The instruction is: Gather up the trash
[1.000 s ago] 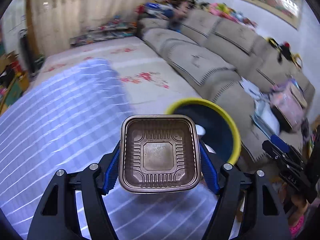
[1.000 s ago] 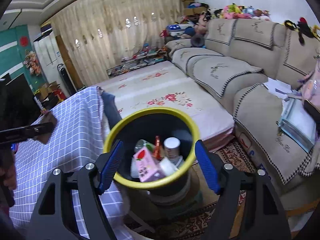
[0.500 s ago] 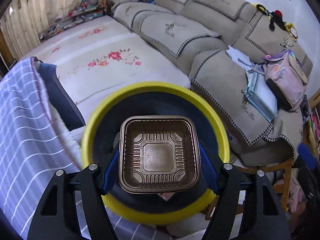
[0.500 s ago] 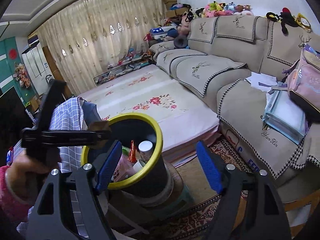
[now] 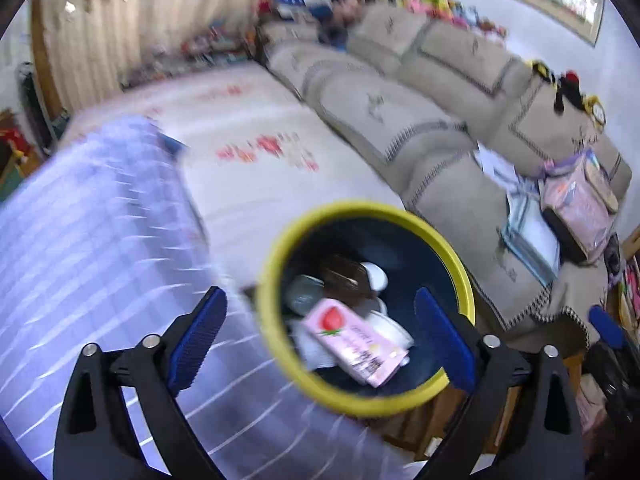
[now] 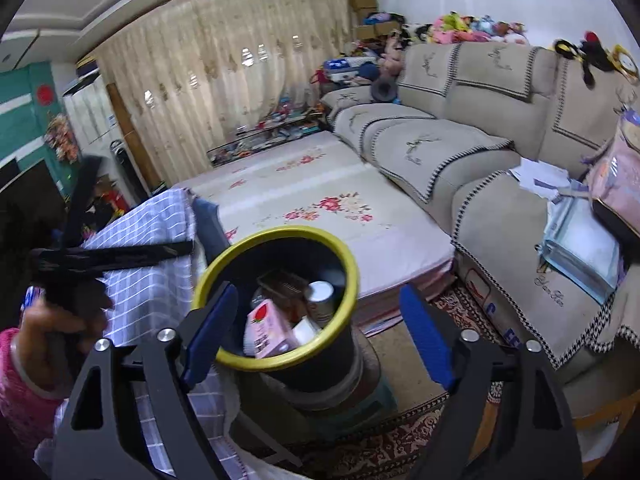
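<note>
Trash: a brown ribbed plastic tray [image 5: 344,278] lies inside the black round bin with the yellow rim [image 5: 268,320], tilted against the other rubbish.
Bin contents, counted: one brown tray, one pink strawberry drink carton [image 5: 354,342], one white-lidded cup [image 6: 320,296], one greyish round lid or can top [image 5: 304,298], some white paper or wrappers I cannot count.
Bin position: it stands on a low stool, just beside the table under a blue-and-white checked cloth [image 5: 88,248] and in front of a floral-covered daybed [image 6: 320,208].
Left gripper [image 5: 318,338]: released, blue pads spread wide, nothing between them; it hangs above the bin mouth.
Right gripper [image 6: 316,326]: also spread wide and empty, aimed at the bin from the side.
Grippers, counted: two, both unloaded.
Risk one: the left wrist view is smeared by motion; a fast swing near the rim could clip it and tip the bin off its stool.
Risk two: the carton sits high, near the rim; more trash dropped on top could push it out.
Surroundings: one beige sectional sofa [image 6: 472,152] with papers and a pink bag on it.
</note>
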Motion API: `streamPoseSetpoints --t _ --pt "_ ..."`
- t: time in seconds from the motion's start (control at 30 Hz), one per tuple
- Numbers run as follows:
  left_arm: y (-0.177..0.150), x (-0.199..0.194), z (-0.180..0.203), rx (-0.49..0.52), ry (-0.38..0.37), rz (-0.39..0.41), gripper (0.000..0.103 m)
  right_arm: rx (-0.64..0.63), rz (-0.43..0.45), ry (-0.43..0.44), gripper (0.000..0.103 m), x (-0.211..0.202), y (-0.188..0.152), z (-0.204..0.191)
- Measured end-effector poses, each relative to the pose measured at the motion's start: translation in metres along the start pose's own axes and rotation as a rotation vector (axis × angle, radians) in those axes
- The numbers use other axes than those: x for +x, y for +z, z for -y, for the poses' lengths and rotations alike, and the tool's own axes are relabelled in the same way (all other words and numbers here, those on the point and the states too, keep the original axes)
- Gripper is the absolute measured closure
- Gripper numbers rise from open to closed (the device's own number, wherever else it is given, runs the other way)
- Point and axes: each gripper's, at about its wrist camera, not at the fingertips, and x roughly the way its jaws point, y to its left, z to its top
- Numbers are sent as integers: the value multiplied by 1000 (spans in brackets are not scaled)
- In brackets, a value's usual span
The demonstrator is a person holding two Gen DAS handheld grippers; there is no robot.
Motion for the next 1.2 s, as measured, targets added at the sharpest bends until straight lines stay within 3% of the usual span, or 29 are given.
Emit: streamPoseSetpoints --t 0.2,0.3,0.5,0.63,0.73,0.9,1.2 --pt "-47 -125 -58 -69 138 162 5 -91 -8 82 16 -7 -3 -47" --pt "-83 -181 -86 -128 237 214 5 -137 -10 139 7 -13 -6 -76" --pt "-165 -283 -125 -253 448 306 5 -245 10 225 7 -35 -11 -136" --pt "-215 -339 -146 -356 528 355 5 -295 36 253 7 -55 -15 -161" --pt "-246 -369 -155 -400 544 386 5 -314 57 260 7 -70 -17 -170" --pt "-266 -395 -149 -390 526 437 5 -321 84 260 7 -92 -23 -178" --pt "-271 -389 -130 -367 487 433 5 -328 107 259 7 -108 -26 -182"
